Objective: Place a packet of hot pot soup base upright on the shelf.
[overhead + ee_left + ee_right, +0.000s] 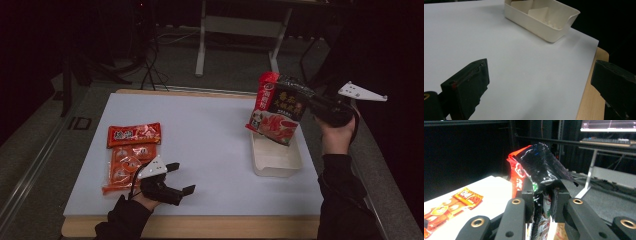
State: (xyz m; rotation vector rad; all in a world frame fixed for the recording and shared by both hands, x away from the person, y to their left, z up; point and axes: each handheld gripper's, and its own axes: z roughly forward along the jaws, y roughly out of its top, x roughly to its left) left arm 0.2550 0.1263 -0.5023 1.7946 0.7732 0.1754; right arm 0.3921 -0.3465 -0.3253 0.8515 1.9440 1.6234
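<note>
Right gripper (306,106): held in the person's right hand (336,134) above the far right part of the table, jaws pinching the dark edge of a snack bag (276,108). In the right gripper view the pads clamp the crinkled black film of the bag (541,167), which rises red and black above them.

Snack bag: red and black, hanging in the air, its lower end just over the far end of a cream plastic tray (276,162). Whether it touches the tray cannot be told.

Tray: cream, rectangular, on the right part of the white sheet (210,140); in the left gripper view its walls (534,21) stand open at the top with pale pieces inside.

Left gripper (183,178): in the left hand (150,192) near the front left of the table, jaws spread wide with nothing between them; bare white sheet (519,70) lies below.

Orange packets (131,152): lying flat on the left part of the sheet, just beside the left gripper and well apart from the tray; also in the right gripper view (451,205).

Table edge (200,226): light wood, showing along the front under the sheet.

Background: dark floor, cables, and a pale desk frame (240,25) beyond the table.
</note>
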